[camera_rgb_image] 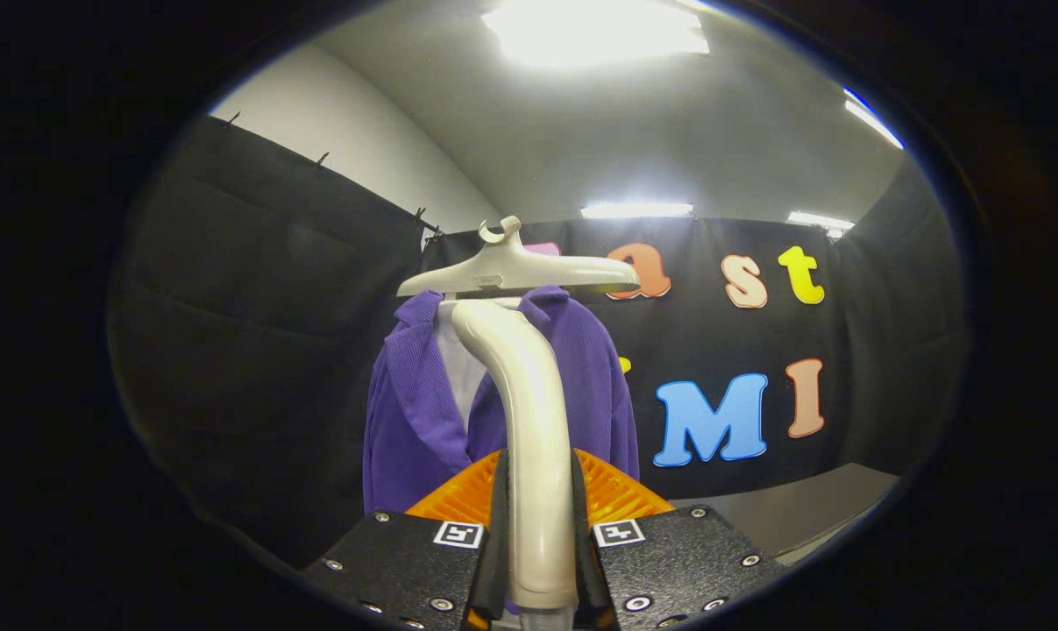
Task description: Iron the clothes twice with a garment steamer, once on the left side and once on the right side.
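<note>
Square black-and-white marker tags sit on the two dark blocks of the hand-held gripper (542, 561), one on each side of the handle; they carry a coded pattern, not readable words. No brand name or label can be made out on the steamer or the garment.

The garment steamer (529, 412) is a smooth, glossy cream plastic wand. Its handle rises straight from between the fingers, then curves over at the top into a wide, flat head with a small hook on top. Both fingers (499, 526) press against the sides of the handle, so the hand-held gripper is pinching the steamer, pointed forward and a little upward at the clothes.

Just beyond the steamer head hangs the purple garment (415, 421), a finely ribbed, soft-looking fabric with an open collar and a pale lining showing at the neck. The steamer head sits at collar height, in front of the garment; whether it touches the cloth cannot be told.

An orange ribbed plastic part (616, 495) fans out behind the handle, just above the fingers. A grey counter (809, 508) lies to the right, well apart from the garment
</note>
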